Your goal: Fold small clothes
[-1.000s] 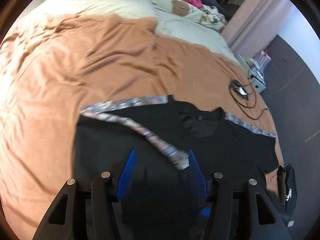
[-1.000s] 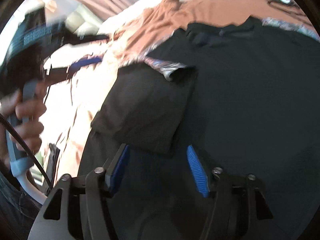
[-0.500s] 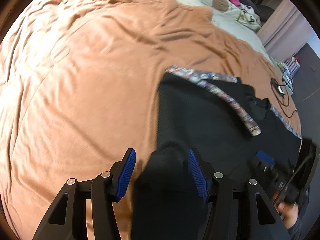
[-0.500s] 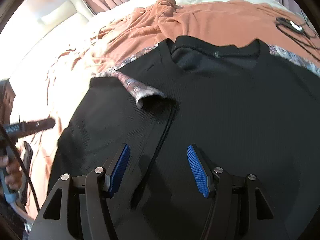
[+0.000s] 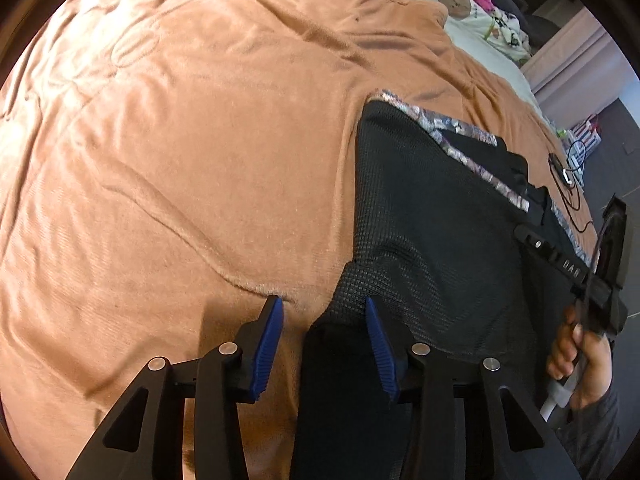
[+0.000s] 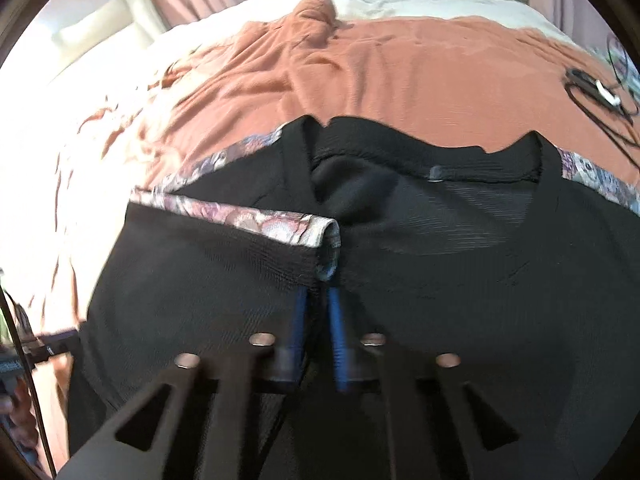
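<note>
Right wrist view showed my right gripper (image 6: 318, 300) clenched on the black shirt's (image 6: 460, 300) folded edge; left gripper (image 5: 324, 328) was closing astride its limp, light side hem, best taken there.

Bed (image 5: 472, 36), orange blanket (image 5: 180, 140), black shirt (image 5: 420, 220), cable (image 6: 592, 92)

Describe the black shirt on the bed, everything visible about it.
The black shirt lies flat on a rust-coloured blanket, neck away from the right wrist camera. It looks like a waffle-textured knit with patterned floral trim along the shoulders. One sleeve is folded inward over the body. The right gripper is shut on the fabric below that folded sleeve end. The left gripper straddles the shirt's side edge, jaws closing.
</note>
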